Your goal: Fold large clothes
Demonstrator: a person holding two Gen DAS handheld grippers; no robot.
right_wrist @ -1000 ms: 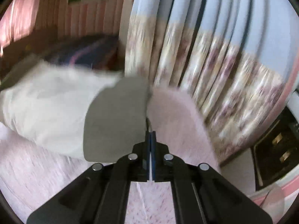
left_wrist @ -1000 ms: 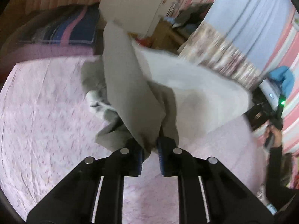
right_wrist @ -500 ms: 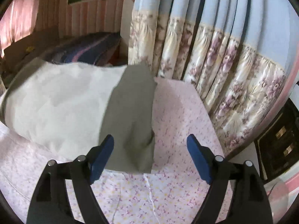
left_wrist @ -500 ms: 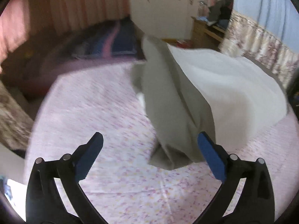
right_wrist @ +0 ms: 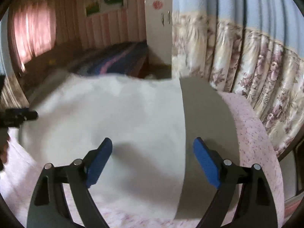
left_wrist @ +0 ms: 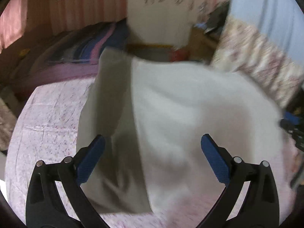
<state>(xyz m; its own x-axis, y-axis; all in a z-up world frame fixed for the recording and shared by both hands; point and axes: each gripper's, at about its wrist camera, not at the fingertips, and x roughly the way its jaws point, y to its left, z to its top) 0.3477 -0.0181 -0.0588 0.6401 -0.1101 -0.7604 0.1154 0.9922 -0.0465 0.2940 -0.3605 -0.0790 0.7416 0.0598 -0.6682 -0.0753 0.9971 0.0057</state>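
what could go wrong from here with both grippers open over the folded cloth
1. The garment reaches close to the far edge of the bed beside the curtain; a careless tug might drag it off.
2. The darker folded-over strip lies uneven, so a blind regrasp by the left gripper may catch one layer and undo the fold.
3. Both views are blurred, and the right gripper has open jaws low over the cloth, so it might snag it.

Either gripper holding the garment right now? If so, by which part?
Nothing is held. The left gripper and right gripper are both open, fingers spread, above the pale garment, which lies loose on the bed.
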